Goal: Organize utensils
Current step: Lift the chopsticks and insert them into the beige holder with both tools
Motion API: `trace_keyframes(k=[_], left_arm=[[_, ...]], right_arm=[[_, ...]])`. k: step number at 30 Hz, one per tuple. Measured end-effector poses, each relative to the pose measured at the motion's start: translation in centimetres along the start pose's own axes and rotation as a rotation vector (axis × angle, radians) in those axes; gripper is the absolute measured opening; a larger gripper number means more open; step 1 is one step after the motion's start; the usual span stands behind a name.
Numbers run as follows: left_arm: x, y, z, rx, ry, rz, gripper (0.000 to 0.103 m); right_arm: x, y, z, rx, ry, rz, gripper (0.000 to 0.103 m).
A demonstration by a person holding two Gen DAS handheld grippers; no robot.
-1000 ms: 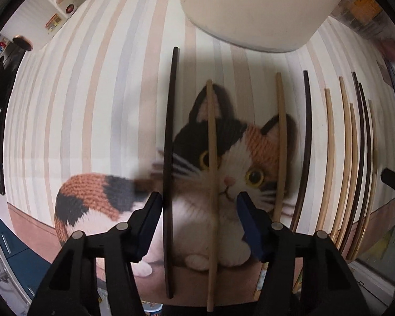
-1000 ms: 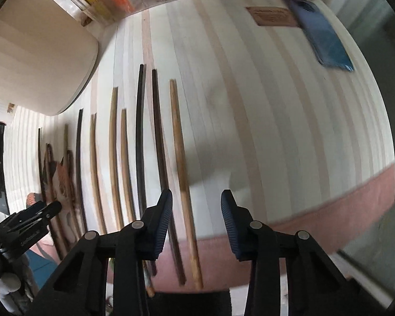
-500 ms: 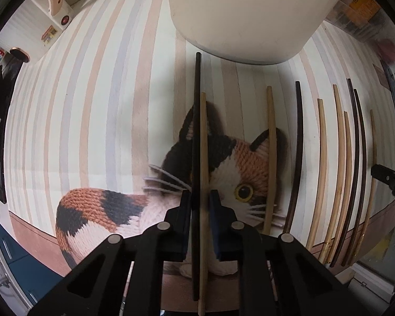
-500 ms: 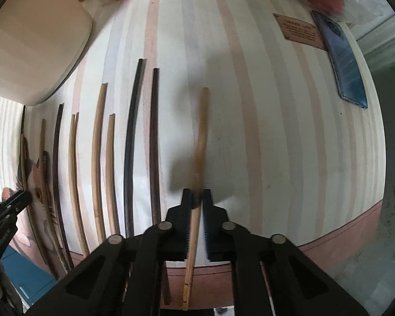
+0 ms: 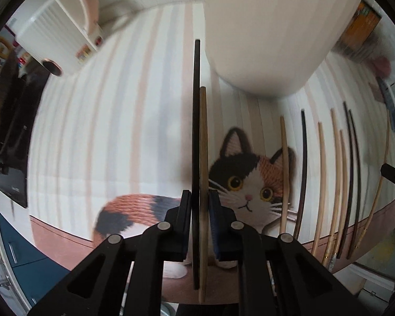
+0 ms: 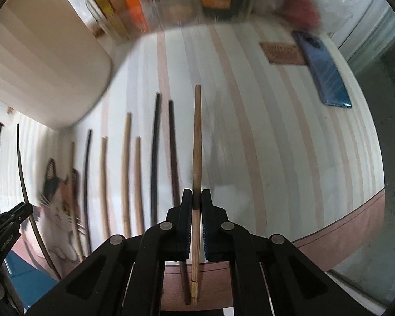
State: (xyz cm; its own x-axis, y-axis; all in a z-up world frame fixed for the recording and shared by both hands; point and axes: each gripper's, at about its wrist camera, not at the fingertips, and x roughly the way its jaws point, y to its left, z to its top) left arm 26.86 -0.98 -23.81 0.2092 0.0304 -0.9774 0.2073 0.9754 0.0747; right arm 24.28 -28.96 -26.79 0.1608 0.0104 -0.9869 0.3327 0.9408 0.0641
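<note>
The left claw (image 5: pixel 199 205) is clenched on two chopsticks at once: a long black chopstick (image 5: pixel 196 137) and, touching its right side, a shorter light wooden chopstick (image 5: pixel 203 158). Both run straight ahead between the jaws and stand clear of the striped mat with a knitted calico cat picture (image 5: pixel 250 181), which covers the surface. The claw points level along the mat toward a large cream rounded container (image 5: pixel 266 34) ahead and to the right. A second earlier this claw hung open over the pair as they lay apart on the mat; half a second ago it had closed on them, and it has since lifted them.

The right claw (image 6: pixel 196 205) grips a single light brown bamboo chopstick (image 6: pixel 197 142) near its butt end, the stick pointing forward and raised off the mat. A second ago its jaws were apart with that stick lying among the others; half a second ago they had shut on it.

To the left of the right claw lies a row of loose chopsticks (image 6: pixel 155 158), dark and pale, side by side on the mat. A blue phone (image 6: pixel 322 71) rests far right, near a small brown card (image 6: pixel 283 52). A white and pink appliance (image 5: pixel 58 31) sits at the mat's far left corner.
</note>
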Motion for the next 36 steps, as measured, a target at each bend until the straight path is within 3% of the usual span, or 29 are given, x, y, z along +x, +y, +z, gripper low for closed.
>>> trace_keyframes(k=[8, 20, 29, 36], left_arm=[[-6.8, 0.6, -0.3, -0.021, -0.17, 0.007, 0.01], [-18.5, 4.6, 3.8, -0.104, -0.442, -0.062, 0.01], [-26.9, 6.3, 10.2, -0.145, -0.606, -0.144, 0.009], [-28.4, 4.9, 13.9, -0.132, -0.65, -0.171, 0.009]], right_arm=[[-5.8, 1.8, -1.3, -0.001, -0.165, 0.029, 0.007], [-15.4, 4.4, 2.5, -0.004, -0.42, 0.122, 0.006], [-25.1, 7.9, 8.6, -0.038, -0.604, 0.245, 0.006], [-28.6, 10.8, 13.1, -0.074, -0.694, 0.261, 0.006]])
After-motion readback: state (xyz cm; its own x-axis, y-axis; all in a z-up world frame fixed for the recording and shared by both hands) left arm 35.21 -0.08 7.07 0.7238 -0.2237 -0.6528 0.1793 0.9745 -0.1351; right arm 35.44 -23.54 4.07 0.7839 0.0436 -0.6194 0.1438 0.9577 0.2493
